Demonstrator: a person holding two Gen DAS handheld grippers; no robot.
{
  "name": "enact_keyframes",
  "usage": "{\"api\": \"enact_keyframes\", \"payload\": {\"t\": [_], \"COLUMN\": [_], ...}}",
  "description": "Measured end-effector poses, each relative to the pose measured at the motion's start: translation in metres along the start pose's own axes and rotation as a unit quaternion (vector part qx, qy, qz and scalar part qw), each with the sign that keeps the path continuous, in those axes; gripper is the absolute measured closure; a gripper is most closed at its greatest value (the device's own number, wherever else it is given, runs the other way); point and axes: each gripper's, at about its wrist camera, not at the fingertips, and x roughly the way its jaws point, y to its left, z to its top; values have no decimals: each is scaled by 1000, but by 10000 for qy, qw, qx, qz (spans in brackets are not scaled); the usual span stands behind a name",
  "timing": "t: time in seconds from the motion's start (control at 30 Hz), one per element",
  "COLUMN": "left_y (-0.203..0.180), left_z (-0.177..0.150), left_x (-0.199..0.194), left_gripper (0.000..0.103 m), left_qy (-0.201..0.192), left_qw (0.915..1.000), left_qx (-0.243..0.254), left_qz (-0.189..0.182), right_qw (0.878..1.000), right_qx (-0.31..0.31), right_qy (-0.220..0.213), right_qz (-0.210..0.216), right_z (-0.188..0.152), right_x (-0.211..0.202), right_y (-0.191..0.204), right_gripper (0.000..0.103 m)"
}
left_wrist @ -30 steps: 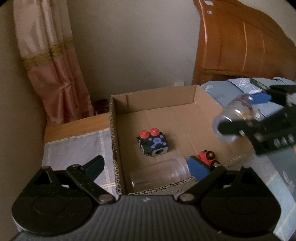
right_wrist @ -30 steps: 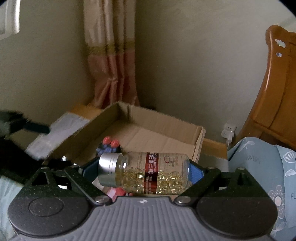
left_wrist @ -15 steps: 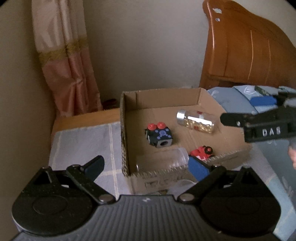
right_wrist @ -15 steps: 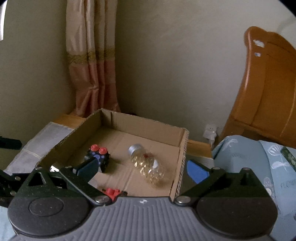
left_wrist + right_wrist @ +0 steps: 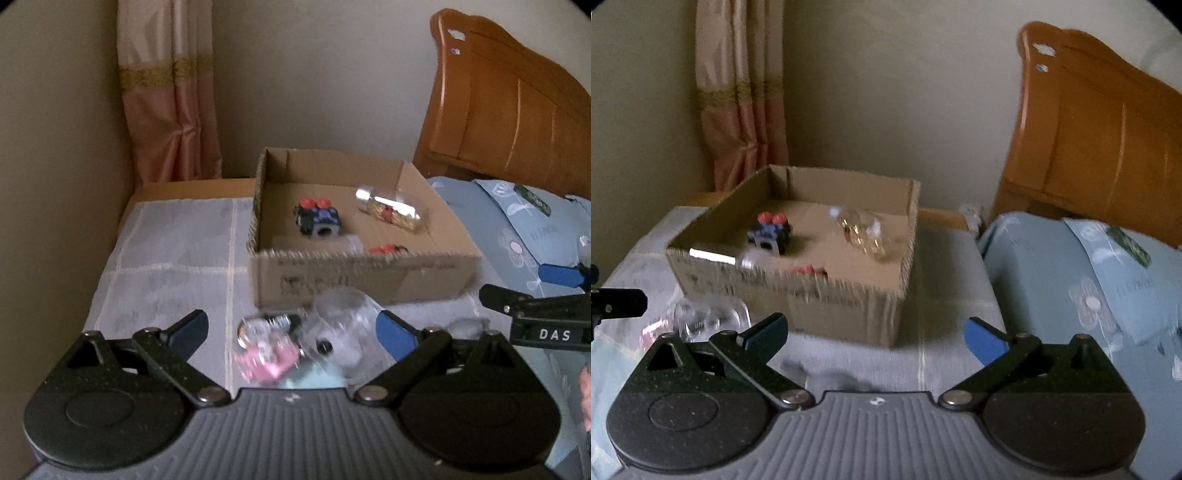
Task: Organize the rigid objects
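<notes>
Both grippers pulled back w/ jaws apart; pill bottle (image 5: 389, 213) now in box (image 5: 364, 274).

The left tongs (image 5: 291, 332) are spread wide, their blue-padded fingers (image 5: 392, 334) well apart with nothing clamped between them. The right tongs (image 5: 875, 336) are equally wide apart and hold nothing. In the left wrist view the right tongs reach in from the right edge, level and pointing left.

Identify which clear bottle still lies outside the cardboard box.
The empty bottle lying between the left tool's fingers, in front of the box. The capsule bottle and another clear one lie inside.
</notes>
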Motion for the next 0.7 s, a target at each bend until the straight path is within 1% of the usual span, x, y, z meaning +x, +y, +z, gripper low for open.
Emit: {"api": "enact_keyframes", "payload": {"t": [0.17,0.27,0.43,0.7], "left_y": [-14,-23,-45,-69], "left_z": [-18,-22,-27,-34], "left_x": [-15,-17,-4,16], "left_gripper": [6,6,5,5], "left_qy": [-70,-86,78,265], "left_qw": [10000,9999,9997,9986], "left_qx": [11,80,224,410], "left_qz": [-45,-88,-100,-198], "right_qw": [9990,9991,9991,9984], "right_qx": [443,403,351,423], "right_qy": [8,36,137,275], "right_qz": [117,136,177,254], "right_z": [-25,-36,-47,-62], "right_x": [-6,-4,2,11], "right_y": [-4,0,2,-11], "right_gripper": [0,0,0,0]}}
